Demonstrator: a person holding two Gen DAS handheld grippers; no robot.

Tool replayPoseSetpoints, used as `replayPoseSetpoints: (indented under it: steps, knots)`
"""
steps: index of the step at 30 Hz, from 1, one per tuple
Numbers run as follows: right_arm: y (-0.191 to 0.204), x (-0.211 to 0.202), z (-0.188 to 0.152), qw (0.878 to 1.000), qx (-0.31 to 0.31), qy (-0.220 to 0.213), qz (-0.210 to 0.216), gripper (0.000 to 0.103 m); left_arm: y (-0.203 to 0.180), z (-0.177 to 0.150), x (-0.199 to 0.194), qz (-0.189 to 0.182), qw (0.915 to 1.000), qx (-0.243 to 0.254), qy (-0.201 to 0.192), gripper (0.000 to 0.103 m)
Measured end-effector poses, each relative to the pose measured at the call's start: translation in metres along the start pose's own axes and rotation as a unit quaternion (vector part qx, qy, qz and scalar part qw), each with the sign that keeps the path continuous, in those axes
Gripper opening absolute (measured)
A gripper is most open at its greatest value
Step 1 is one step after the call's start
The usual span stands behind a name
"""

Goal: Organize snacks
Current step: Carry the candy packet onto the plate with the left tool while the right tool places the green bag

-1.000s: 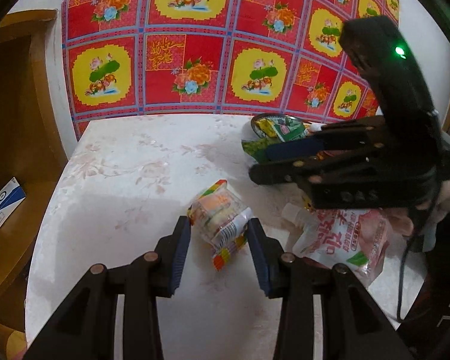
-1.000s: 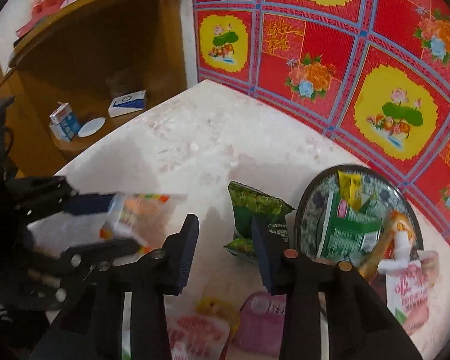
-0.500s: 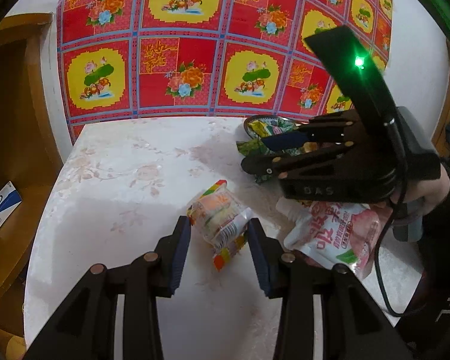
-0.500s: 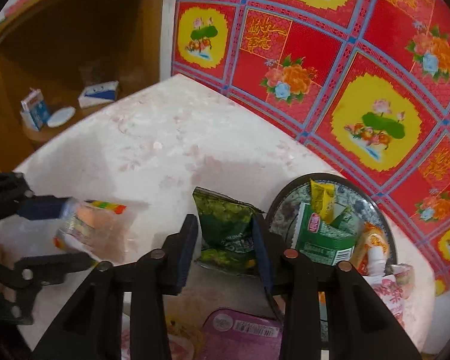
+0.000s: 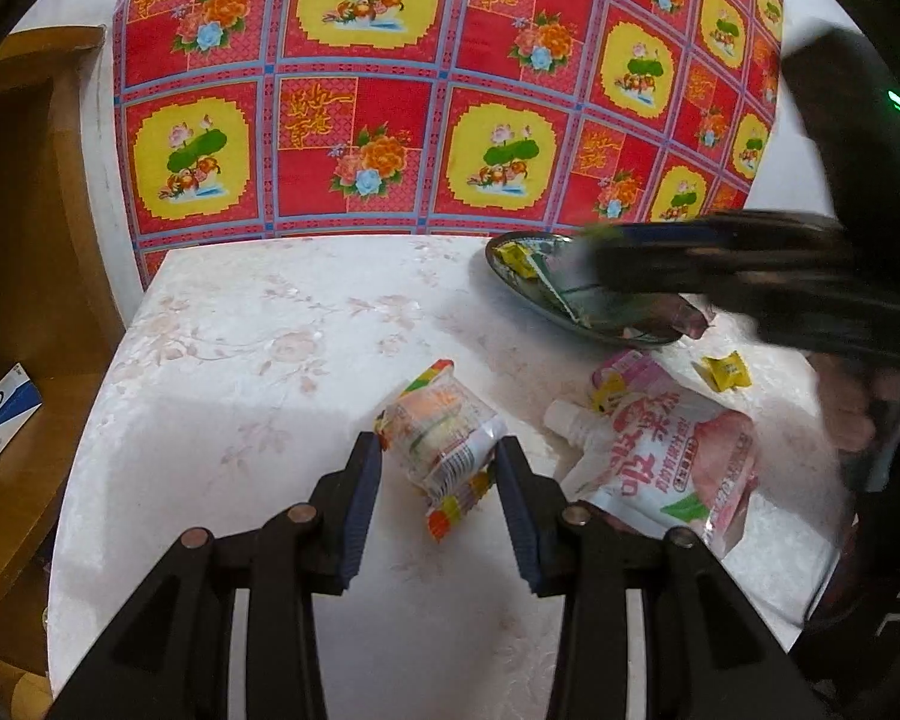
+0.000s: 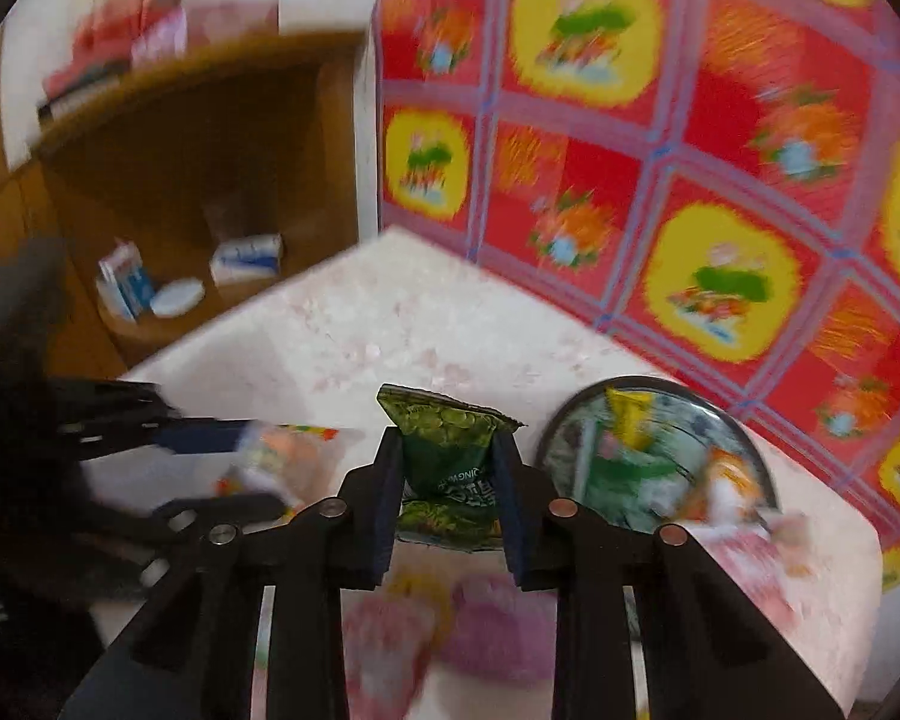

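The left gripper (image 5: 438, 468) straddles a clear snack pack (image 5: 441, 441) lying on the white table (image 5: 240, 396), its pads beside the wrapper's sides. To the right lie a pink pouch (image 5: 666, 462) and a yellow candy (image 5: 723, 369). The right gripper (image 5: 606, 258) (blurred) reaches over the dark plate (image 5: 570, 318) near the red patterned cloth (image 5: 438, 90).

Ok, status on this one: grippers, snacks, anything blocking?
Right gripper shut on green snack bag, fingers just closed. Left gripper clamped on clear snack pack. Plate beside the bag, already holding snacks; nothing seen blocking it.
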State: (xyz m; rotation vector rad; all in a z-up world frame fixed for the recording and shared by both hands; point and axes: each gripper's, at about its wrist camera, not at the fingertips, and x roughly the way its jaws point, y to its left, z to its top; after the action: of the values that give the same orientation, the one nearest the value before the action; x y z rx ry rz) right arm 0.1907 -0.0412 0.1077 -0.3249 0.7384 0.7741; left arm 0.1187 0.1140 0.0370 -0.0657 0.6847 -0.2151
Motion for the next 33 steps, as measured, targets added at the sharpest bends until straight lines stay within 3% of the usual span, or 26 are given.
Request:
replayPoseSetpoints:
  steps: [4, 10, 14, 17, 20, 26, 30, 33]
  knots:
    - [-0.014, -0.044, -0.038, 0.999, 0.046, -0.02, -0.009, 0.029, -0.003, -0.001, -0.003, -0.006, 0.9999, 0.009, -0.008, 0.041]
    - [-0.038, -0.069, -0.117, 0.991, 0.131, 0.003, -0.023, 0.03, -0.002, 0.001, -0.006, -0.016, 0.9997, 0.011, -0.017, 0.041]
    - [-0.05, -0.081, -0.137, 0.987, 0.159, -0.025, -0.022, 0.03, -0.004, 0.002, -0.004, -0.017, 0.9997, 0.016, -0.009, 0.041]
    - [-0.06, -0.089, -0.135, 0.984, 0.172, -0.044, -0.016, 0.03, -0.001, 0.003, -0.01, -0.016, 0.9996, 0.007, -0.02, 0.041]
    - [-0.068, -0.103, -0.118, 0.984, 0.162, -0.073, -0.014, 0.03, 0.002, 0.012, -0.014, -0.005, 1.0, 0.004, -0.003, 0.04]
    - [-0.089, -0.121, -0.073, 0.984, 0.139, -0.108, -0.023, 0.03, -0.013, 0.055, -0.032, -0.003, 0.9986, 0.048, -0.023, 0.04]
    - [-0.114, -0.113, -0.047, 0.981, 0.151, -0.115, -0.033, 0.03, -0.03, 0.089, -0.021, -0.048, 0.9967, 0.065, -0.008, 0.041]
    - [-0.136, -0.095, -0.033, 0.98, 0.166, -0.107, -0.03, 0.03, -0.039, 0.105, 0.0, -0.06, 0.9957, 0.069, 0.011, 0.041]
